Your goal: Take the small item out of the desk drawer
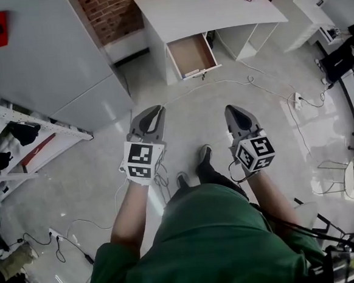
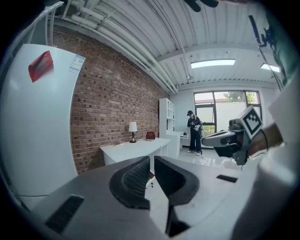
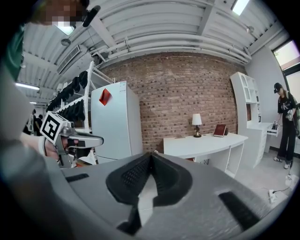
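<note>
– Left gripper (image 1: 152,112) and right gripper (image 1: 235,110): state, and bearing to the drawer (image 1: 191,54)?
– Both clenched, nothing held. Drawer stands pulled out of the desk (image 1: 215,9), straight ahead and well apart, between the two, neither clearly nearer; its long axis runs toward them. Inside, the small item cannot be made out

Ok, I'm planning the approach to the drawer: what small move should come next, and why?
Probably a step toward the desk. Its drawer already stands open, but a stretch of floor lies between it and the left tongs and right tongs, both shut and empty. From here the small item cannot be made out.
</note>
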A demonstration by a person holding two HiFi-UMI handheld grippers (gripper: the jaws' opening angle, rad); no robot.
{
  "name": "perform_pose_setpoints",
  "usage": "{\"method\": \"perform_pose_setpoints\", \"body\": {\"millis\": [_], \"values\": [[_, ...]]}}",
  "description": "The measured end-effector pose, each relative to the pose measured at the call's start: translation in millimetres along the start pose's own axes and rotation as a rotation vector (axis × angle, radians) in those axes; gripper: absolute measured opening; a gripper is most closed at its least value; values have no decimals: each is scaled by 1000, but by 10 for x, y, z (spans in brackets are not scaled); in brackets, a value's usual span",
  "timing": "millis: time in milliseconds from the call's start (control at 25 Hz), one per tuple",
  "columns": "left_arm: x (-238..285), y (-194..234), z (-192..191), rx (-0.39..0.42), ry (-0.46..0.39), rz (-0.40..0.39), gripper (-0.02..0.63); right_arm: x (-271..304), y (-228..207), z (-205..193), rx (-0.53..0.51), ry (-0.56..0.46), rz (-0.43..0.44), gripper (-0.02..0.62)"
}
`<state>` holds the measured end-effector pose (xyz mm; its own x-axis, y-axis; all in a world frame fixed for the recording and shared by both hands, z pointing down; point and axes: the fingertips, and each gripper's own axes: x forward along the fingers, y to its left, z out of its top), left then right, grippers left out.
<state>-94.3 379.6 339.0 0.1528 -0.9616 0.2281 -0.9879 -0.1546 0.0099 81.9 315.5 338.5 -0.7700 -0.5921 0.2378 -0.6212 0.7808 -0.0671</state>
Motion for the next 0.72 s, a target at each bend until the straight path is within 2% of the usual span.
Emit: {"method": "perform_pose_setpoints", "body": {"millis": [360,720], "values": [[416,13,24,19,36,4,26,278,-355,-69,48,2,14,3],[1136,75,109,43,79,38,26,743,-1021,-35,95,2,46,3]]}}
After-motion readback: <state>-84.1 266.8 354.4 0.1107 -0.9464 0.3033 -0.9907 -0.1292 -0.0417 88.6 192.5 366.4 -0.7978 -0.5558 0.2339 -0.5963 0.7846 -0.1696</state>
